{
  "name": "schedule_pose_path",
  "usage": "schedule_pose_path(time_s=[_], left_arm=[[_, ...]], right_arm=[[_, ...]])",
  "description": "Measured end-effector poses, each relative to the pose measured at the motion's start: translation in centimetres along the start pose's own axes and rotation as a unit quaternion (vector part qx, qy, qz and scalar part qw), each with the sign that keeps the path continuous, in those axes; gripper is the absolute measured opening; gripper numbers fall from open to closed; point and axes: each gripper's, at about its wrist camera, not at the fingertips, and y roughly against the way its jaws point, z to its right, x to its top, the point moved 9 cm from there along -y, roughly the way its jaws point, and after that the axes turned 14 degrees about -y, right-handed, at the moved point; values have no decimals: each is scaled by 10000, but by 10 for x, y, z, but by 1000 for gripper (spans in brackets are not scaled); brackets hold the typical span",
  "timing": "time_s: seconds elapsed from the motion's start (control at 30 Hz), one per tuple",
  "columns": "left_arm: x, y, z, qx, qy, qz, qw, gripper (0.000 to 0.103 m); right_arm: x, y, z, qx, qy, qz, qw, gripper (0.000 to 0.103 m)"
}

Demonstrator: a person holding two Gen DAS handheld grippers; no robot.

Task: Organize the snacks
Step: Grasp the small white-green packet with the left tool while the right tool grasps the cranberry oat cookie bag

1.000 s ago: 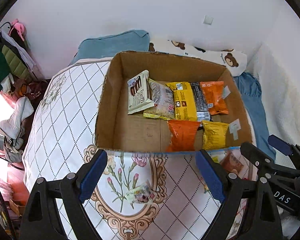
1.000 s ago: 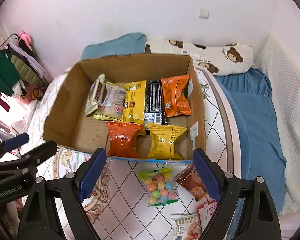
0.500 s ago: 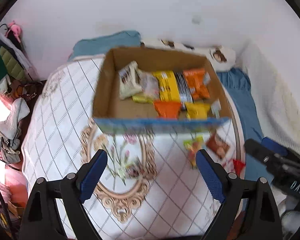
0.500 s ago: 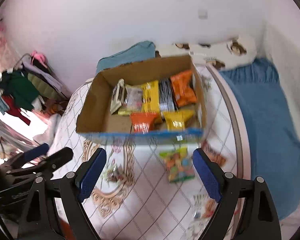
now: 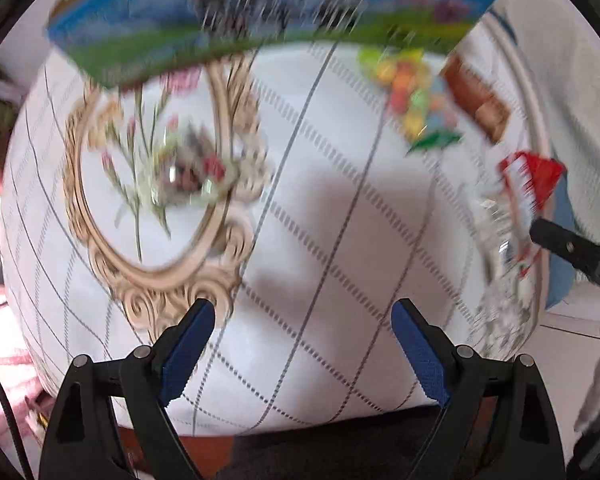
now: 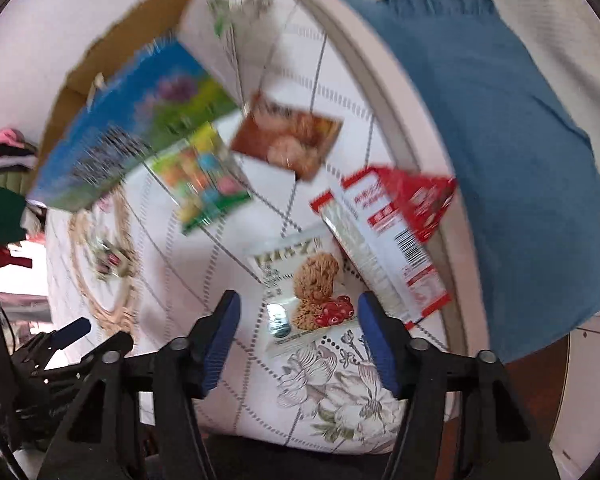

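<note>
The cardboard snack box (image 6: 132,128) with a blue-green printed front stands at the far side of the round table; its front also shows in the left wrist view (image 5: 260,12). Loose on the table lie a colourful candy bag (image 6: 200,180), a brown packet (image 6: 288,136), a red-and-white packet (image 6: 392,236) and a cookie packet (image 6: 304,280). My right gripper (image 6: 300,332) is open, its fingers either side of the cookie packet's near end. My left gripper (image 5: 300,344) is open and empty over bare tablecloth. A small clear-wrapped snack (image 5: 188,168) lies ahead on its left.
The white patterned tablecloth (image 5: 320,220) covers the round table, whose near edge is just below both grippers. A blue cushion (image 6: 500,140) lies right of the table. Clothes are piled at the far left (image 6: 4,200). Both views are motion-blurred.
Both grippers have pulled back from the box and tipped down toward the table's near side. The right one now straddles the cookie packet; the box interior has left view.
</note>
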Motion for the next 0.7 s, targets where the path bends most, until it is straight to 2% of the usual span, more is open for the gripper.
schedule_pose_path(time_s=[0.17,0.23,0.27,0.33,0.4,0.5,0.57,0.67,0.7], left_arm=[[-22,-3,-28,-172,457,-167,9987,90],[-23,6,-45,-168,666,-83,9976,90],[-21,11,-55,-154,770,-19,9969,90],[-14,19,-74,-238,1087,122,9937,90],[-7,21,-90,-498,1474,175,9877,90],[7,13,-110,-1023,2126,184,9716,90],[16,2,-121,-1123,2368,161,9649,90],[30,-15,-127,-1040,2267,63,9684,90],[35,-19,-126,-1034,2210,25,9698,87]], right_arm=[[-11,-53,1,-2,37,-497,9988,70],[-13,-58,-3,-57,100,-453,9989,70],[-15,-59,-10,-97,282,-417,9987,64],[-16,-59,-20,-150,356,-387,9985,63],[-22,-59,-37,-165,555,-338,9978,63],[-29,-61,-59,-212,783,-260,9964,61],[-31,-63,-71,-171,812,-241,9963,61],[-32,-65,-83,-195,867,-227,9958,61],[-32,-65,-86,-224,887,-235,9955,61]])
